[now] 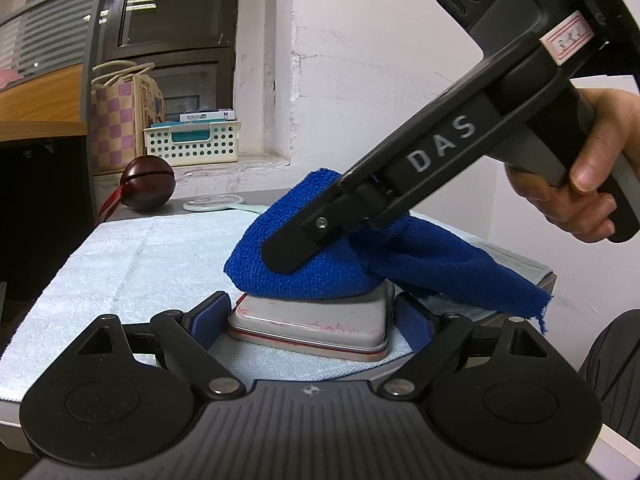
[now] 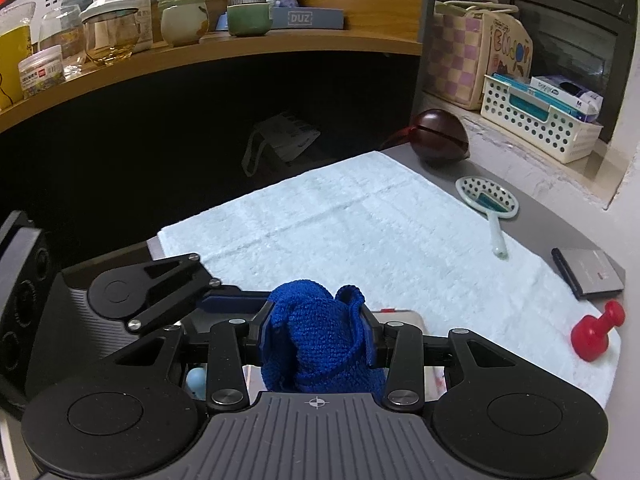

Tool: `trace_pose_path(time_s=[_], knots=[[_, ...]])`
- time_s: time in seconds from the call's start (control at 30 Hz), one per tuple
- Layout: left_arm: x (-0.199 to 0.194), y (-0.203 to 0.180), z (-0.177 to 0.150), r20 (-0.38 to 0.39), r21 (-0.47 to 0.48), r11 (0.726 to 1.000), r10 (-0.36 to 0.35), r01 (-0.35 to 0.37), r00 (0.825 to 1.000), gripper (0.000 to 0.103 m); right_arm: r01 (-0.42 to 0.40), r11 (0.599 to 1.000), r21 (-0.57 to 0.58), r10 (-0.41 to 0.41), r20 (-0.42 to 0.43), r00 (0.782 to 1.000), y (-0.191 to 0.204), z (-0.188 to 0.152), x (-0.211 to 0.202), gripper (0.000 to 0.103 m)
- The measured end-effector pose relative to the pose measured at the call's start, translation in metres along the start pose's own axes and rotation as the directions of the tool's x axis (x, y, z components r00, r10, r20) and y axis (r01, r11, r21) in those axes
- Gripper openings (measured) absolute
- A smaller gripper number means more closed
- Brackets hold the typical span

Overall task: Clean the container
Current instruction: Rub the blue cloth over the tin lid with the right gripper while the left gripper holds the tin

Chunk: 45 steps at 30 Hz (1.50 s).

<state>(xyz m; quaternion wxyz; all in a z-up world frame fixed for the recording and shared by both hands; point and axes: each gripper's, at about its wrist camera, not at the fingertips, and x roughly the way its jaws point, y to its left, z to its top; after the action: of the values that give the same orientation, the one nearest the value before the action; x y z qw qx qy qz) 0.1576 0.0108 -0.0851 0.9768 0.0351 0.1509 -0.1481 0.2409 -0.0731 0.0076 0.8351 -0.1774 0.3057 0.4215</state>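
With the left gripper (image 1: 310,322) clamped on the flat silver metal container (image 1: 312,326) at six o'clock on the pale blue towel (image 1: 120,256), the right gripper (image 2: 316,340), pinching the bunched blue knitted cloth (image 2: 320,348), did best pressing flat, stroking toward the red-smeared rim.

Grey table (image 2: 560,220), mostly covered by a pale blue towel (image 2: 360,224) spread flat. Directly on the bare grey top: a dark red-brown round ball-shaped object (image 2: 438,136) at the far corner, a grey flat case (image 2: 590,272) at the right edge. Lying half on the towel: a pale perforated paddle (image 2: 486,196). Near right on the towel stood a red knob-shaped piece (image 2: 596,336).
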Motion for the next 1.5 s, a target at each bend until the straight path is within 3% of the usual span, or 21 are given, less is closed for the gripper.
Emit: trace_pose_path(time_s=[0.3,1.1,1.5], knots=[[0.000,-0.004,0.000,-0.001,0.000,1.000,0.001,-0.001,1.000,0.092,0.049,0.999,0.019,-0.049,0.012,0.999,-0.013,0.002,0.005,0.044],[0.004,-0.001,0.000,-0.002,0.002,1.000,-0.003,0.003,1.000,0.092,0.082,0.996,0.034,-0.083,0.030,0.996,-0.002,-0.009,0.001,0.044],[0.002,-0.001,0.000,-0.001,0.003,1.000,-0.001,0.001,1.000,0.092,0.051,0.994,0.099,-0.055,0.030,0.998,-0.018,-0.009,0.001,0.044]])
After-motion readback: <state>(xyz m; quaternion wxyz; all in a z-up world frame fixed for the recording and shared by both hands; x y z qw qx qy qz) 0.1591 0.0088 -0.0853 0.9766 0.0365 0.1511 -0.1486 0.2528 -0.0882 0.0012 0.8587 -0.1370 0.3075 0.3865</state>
